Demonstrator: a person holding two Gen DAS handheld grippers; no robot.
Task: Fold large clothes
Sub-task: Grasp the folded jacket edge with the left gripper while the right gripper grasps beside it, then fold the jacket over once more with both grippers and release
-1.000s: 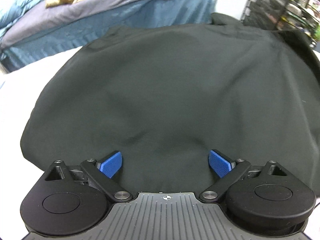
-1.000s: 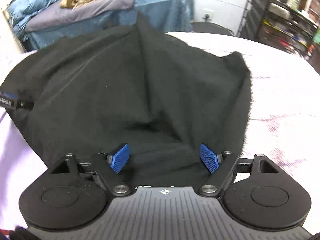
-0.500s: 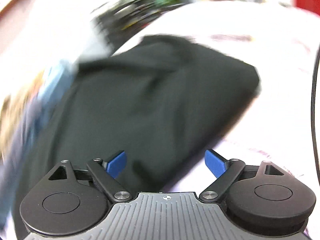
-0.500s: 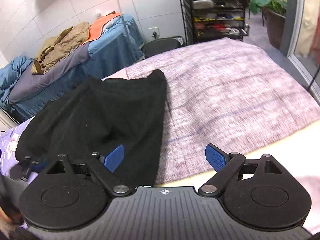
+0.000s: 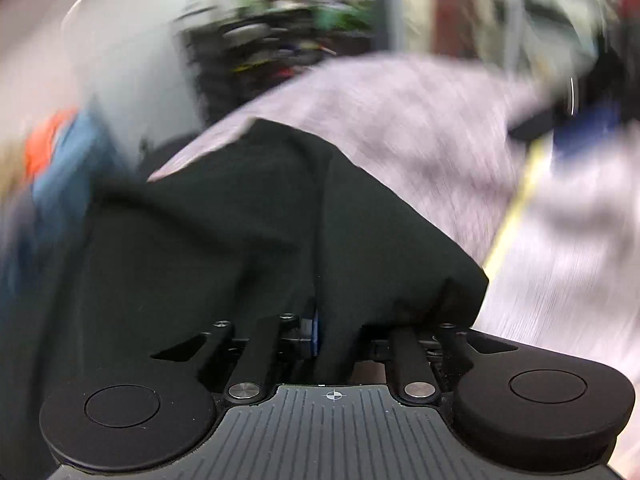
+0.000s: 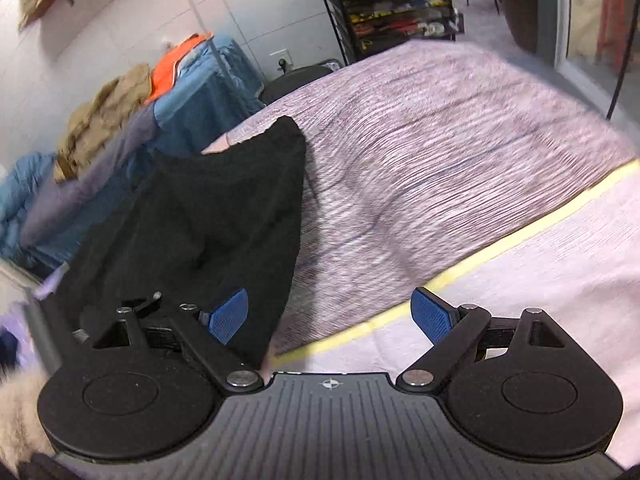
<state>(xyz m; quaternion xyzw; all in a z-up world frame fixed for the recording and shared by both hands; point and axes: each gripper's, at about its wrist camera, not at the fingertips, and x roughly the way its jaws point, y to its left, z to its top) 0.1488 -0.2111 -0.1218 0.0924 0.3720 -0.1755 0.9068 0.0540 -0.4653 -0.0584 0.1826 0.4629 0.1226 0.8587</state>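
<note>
Here, the left gripper is seen with its jaws closing on a fold of the black garment; cloth lies between them and is draped over the right-hand finger, so only a sliver of blue pad is visible at centre. The left wrist view is heavily blurred. The garment is spread from the lower left of that frame up to the centre, on a mauve striped bedcover.

In the right wrist view the right gripper is shown with jaws wide apart and nothing between them. The black garment is located left of centre, its edge passing just behind the left blue pad. A yellow stripe crosses the bedcover at right.
</note>
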